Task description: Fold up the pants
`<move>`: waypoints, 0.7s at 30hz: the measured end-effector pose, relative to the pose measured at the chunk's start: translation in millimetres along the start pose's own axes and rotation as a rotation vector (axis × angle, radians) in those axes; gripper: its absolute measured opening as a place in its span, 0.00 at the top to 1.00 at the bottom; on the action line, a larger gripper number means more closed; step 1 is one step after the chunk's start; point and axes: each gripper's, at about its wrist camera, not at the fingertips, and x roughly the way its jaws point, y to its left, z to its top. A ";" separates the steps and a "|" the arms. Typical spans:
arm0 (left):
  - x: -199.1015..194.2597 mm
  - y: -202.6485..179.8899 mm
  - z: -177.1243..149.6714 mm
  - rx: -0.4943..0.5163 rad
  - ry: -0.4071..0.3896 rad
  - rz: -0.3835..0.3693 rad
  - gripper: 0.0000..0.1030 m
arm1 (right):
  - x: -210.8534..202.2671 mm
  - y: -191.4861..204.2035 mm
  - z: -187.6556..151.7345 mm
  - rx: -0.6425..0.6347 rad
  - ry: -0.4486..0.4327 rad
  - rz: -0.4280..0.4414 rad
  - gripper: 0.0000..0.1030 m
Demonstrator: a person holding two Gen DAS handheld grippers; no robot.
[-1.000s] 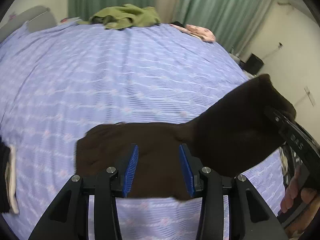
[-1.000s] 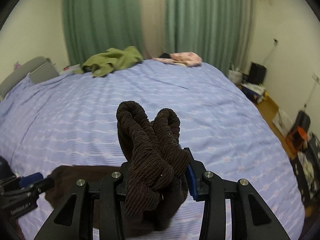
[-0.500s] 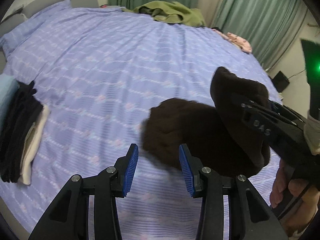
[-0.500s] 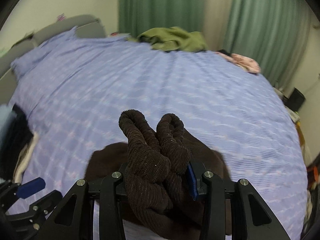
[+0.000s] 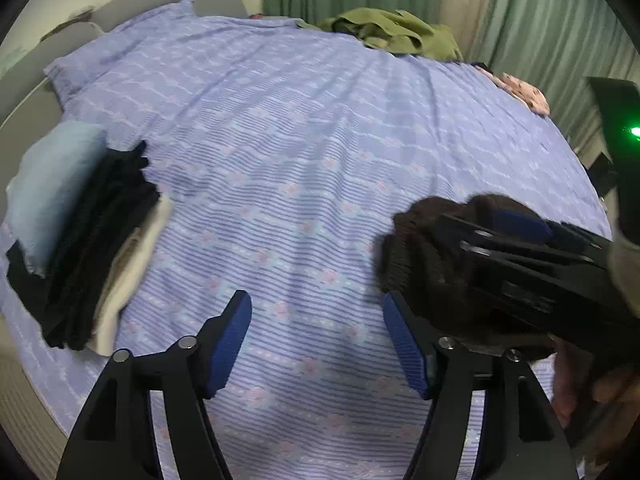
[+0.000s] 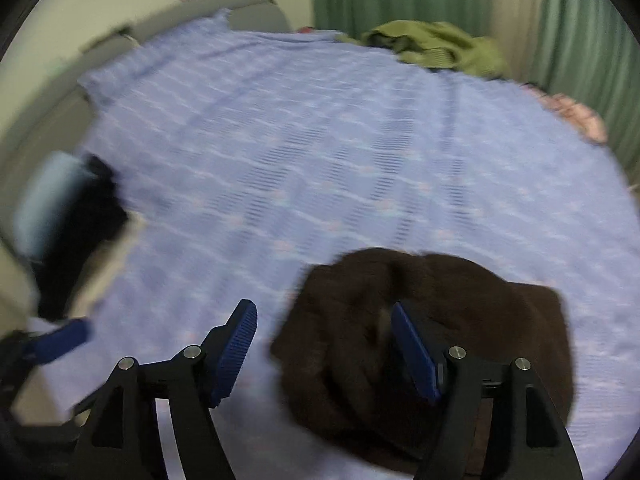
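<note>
Between the right gripper's [image 6: 324,350] opening jaws the brown pants [image 6: 432,344] lie bunched on the bed [image 6: 320,152], no pad pressing them; I judge the fold done and the bundle just set down. Left of them, the left gripper [image 5: 316,334] is opening over bare sheet, empty. Farther left waits a stack of folded clothes [image 5: 80,240], sharp only in the left view, which also shows a hand [image 5: 580,380]; the right view alone shows the whole bundle.

Brown pants [image 6: 460,304] (corduroy) — bundled, bedtop
</note>
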 end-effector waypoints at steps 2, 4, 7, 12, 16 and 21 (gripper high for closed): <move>-9.7 6.8 3.0 -0.007 -0.018 0.005 0.33 | -14.8 5.3 2.3 -0.003 -0.011 0.049 0.31; -19.4 8.0 7.4 0.003 -0.037 -0.005 0.31 | -34.8 5.5 1.1 0.005 -0.051 0.041 0.31; -30.6 -1.7 13.3 0.035 -0.063 -0.049 0.31 | -71.9 -14.8 -8.5 0.050 -0.111 -0.013 0.31; -39.4 -46.9 22.7 0.116 -0.114 -0.222 0.31 | -106.2 -74.5 -32.7 0.142 -0.144 -0.144 0.28; -21.6 -96.6 29.2 0.224 -0.104 -0.334 0.32 | -111.2 -121.7 -59.6 0.225 -0.122 -0.215 0.28; 11.9 -138.6 39.8 0.278 -0.038 -0.436 0.43 | -97.8 -164.1 -83.0 0.321 -0.067 -0.242 0.28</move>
